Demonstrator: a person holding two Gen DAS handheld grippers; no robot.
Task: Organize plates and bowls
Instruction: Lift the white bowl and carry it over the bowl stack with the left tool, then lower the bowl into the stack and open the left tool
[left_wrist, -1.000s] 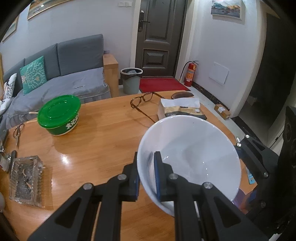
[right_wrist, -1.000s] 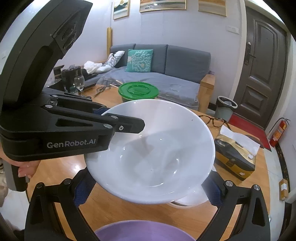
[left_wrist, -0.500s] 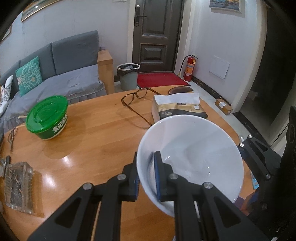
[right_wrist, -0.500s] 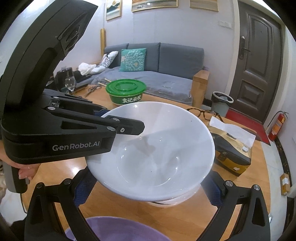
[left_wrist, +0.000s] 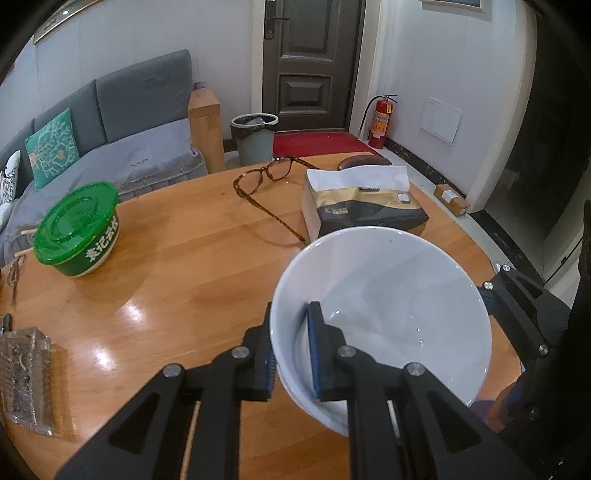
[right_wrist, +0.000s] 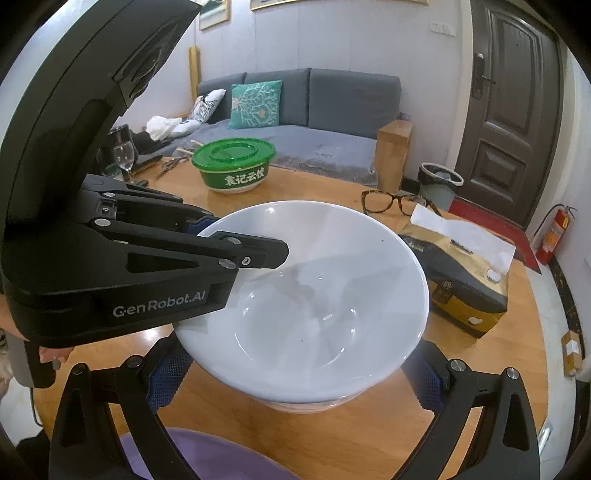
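The white bowl (left_wrist: 384, 317) sits pinched at its near rim by the left gripper (left_wrist: 291, 354), one finger inside, one outside. The right gripper (right_wrist: 295, 373) has its fingers spread wide either side of the bowl. Beyond the fingertips lies a tissue box (left_wrist: 360, 206).

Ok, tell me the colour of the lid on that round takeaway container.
Translucent green. The lid shows best in the right wrist view, above a green band printed with white characters.

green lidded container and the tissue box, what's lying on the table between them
A pair of tortoiseshell glasses lies between the green lidded container and the tissue box, nearer the box; the rest is bare wooden table. The left wrist view shows it best.
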